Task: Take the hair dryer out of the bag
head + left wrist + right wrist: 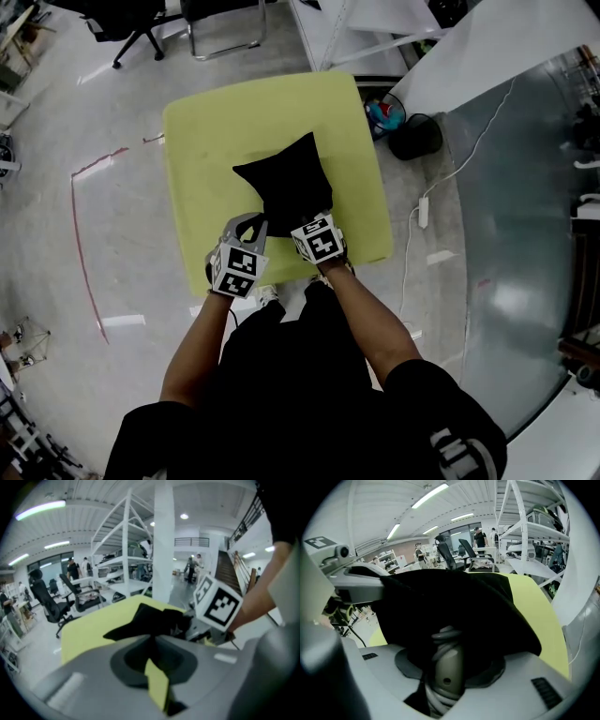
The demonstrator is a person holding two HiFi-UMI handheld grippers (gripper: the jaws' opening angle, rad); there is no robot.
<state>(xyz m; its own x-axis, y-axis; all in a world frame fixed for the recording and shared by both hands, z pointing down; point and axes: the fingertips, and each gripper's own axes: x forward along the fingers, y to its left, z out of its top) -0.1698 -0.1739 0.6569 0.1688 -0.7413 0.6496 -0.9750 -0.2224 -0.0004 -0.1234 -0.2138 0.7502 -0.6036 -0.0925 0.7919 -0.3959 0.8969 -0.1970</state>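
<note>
At the near mouth of the black bag [454, 606], the hair dryer [446, 670] shows only as a smooth, rounded, olive-beige handle with a small dark hole in it. A grey cord [444, 634] is wound round the handle in tight glossy coils, and the rest of the dryer is hidden under the cloth. The right gripper [446, 649] has its two pale grey jaws drawn in narrow against that handle, one on each side, so it is clamped on the dryer right where the bag's soft, matte fabric drapes over it. Just beside it, the left gripper [152, 639] has its jaws brought together at the tips on the bag's near edge [145, 620], with a thin sliver of yellow-green table visible through the slit behind them. In the left gripper view, the right gripper's marker cube [218, 604] sits close against the bag's right side. From the head view the bag [286, 187] lies as a limp, pointed, crumpled shape in the middle of the square yellow-green table [216, 141]. Both grippers [246, 242] [316, 236] are at the bag's end nearest the person. Round the table lies a glossy grey floor [131, 216], and an office chair [127, 23] stands well apart at the far side.
</note>
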